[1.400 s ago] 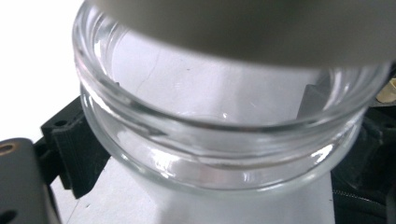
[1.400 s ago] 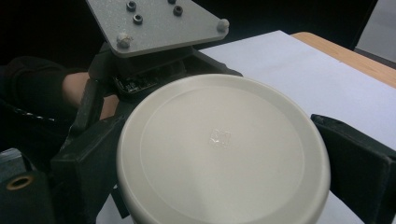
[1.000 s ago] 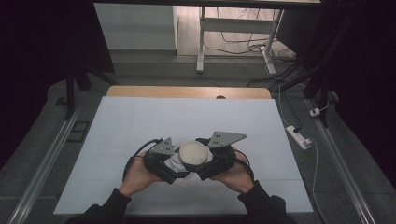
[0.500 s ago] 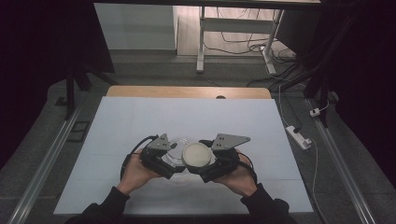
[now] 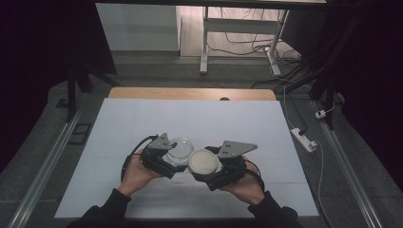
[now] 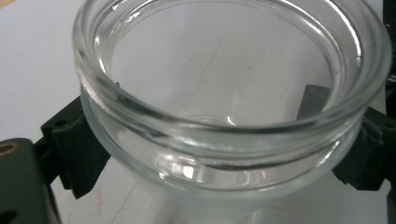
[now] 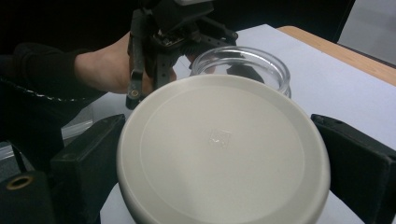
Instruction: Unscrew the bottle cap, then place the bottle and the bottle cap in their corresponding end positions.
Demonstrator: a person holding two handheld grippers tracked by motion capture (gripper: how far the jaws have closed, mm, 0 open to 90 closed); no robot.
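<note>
Lid (image 5: 203,161) now drawn off beside glass jar (image 5: 179,147), right gripper (image 5: 209,173) clamped on lid rim, left gripper (image 5: 172,160) clamped on jar, white table sheet (image 5: 190,118) beneath

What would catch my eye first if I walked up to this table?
Probably the clear glass jar, open-topped and empty, clamped between the left gripper's black jaws near the table's front middle. Right beside it, the right gripper grips a round cream lid by its edges, held apart from the jar's mouth.
</note>
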